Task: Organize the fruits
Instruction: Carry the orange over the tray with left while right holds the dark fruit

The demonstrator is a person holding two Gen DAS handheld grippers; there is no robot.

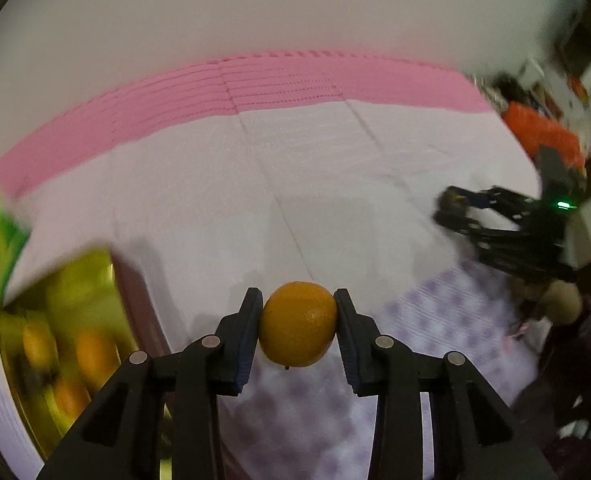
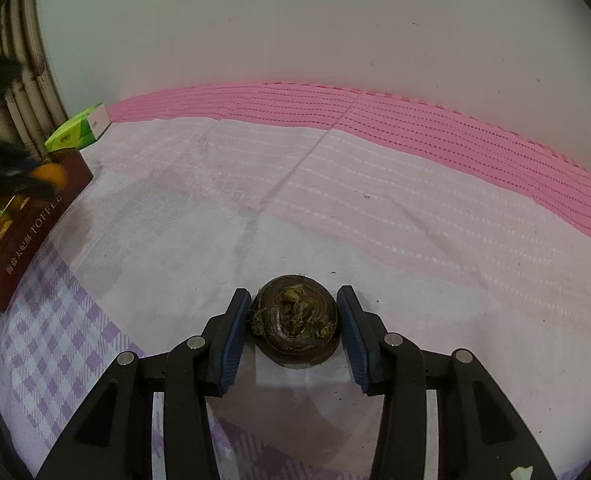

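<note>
My left gripper (image 1: 298, 322) is shut on a small orange (image 1: 298, 324), both pads pressing its sides above the cloth. To the left lies an open dark red toffee box (image 1: 135, 304) with a gold inside, holding several blurred oranges (image 1: 91, 354). My right gripper (image 2: 294, 324) is shut on a dark brown round fruit (image 2: 295, 326) with a dried green calyx, pads touching both sides. In the left wrist view the right gripper (image 1: 449, 210) shows at the right. In the right wrist view the left gripper's orange (image 2: 53, 174) shows blurred over the toffee box (image 2: 35, 232).
A white and lilac checked cloth (image 2: 55, 340) covers the surface, with a pink band (image 2: 415, 128) along the wall. A green carton (image 2: 79, 132) lies behind the box by pale pipes (image 2: 31, 92). Orange fabric (image 1: 543, 136) and clutter sit at the far right.
</note>
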